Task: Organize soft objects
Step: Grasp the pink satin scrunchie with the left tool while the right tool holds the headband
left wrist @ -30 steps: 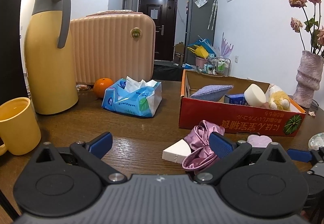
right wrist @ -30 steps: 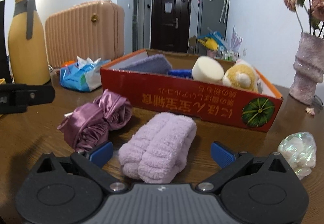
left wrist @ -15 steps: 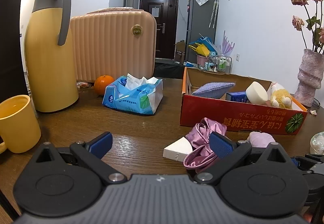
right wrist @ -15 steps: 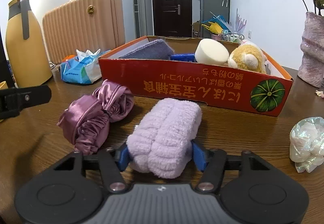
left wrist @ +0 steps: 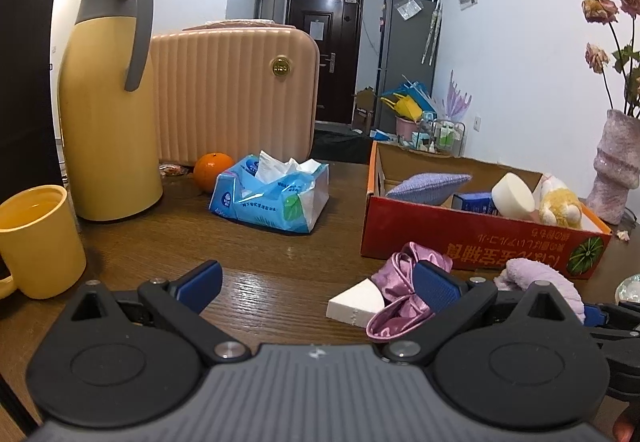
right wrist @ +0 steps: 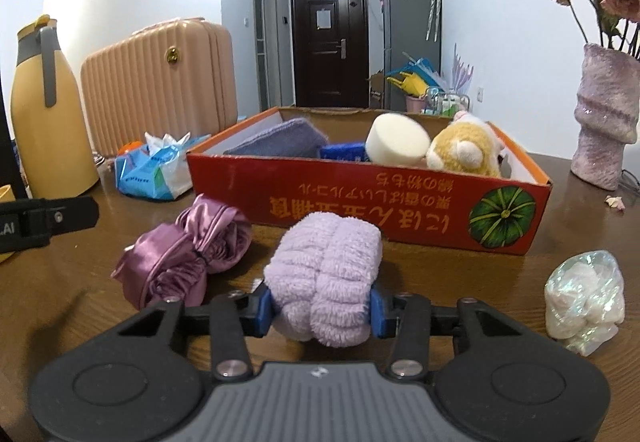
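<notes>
The right gripper (right wrist: 323, 312) pinches a lilac towel (right wrist: 326, 278) between its jaws, in front of the red box (right wrist: 360, 206) (a satin cloth (right wrist: 188, 250) lies left of them). The left gripper (left wrist: 318, 286) is spread wide, holding nothing, a white wedge (left wrist: 354, 306) between its jaws.

even, bright indoor light; soft glare on the desk (left wrist: 256, 242); fisheye bending and dark corners; sharp focus.

A fluffy lilac towel roll (right wrist: 326, 276) lies before the red box (right wrist: 360, 204), beside a purple satin scrunchie (right wrist: 188, 254).
</notes>
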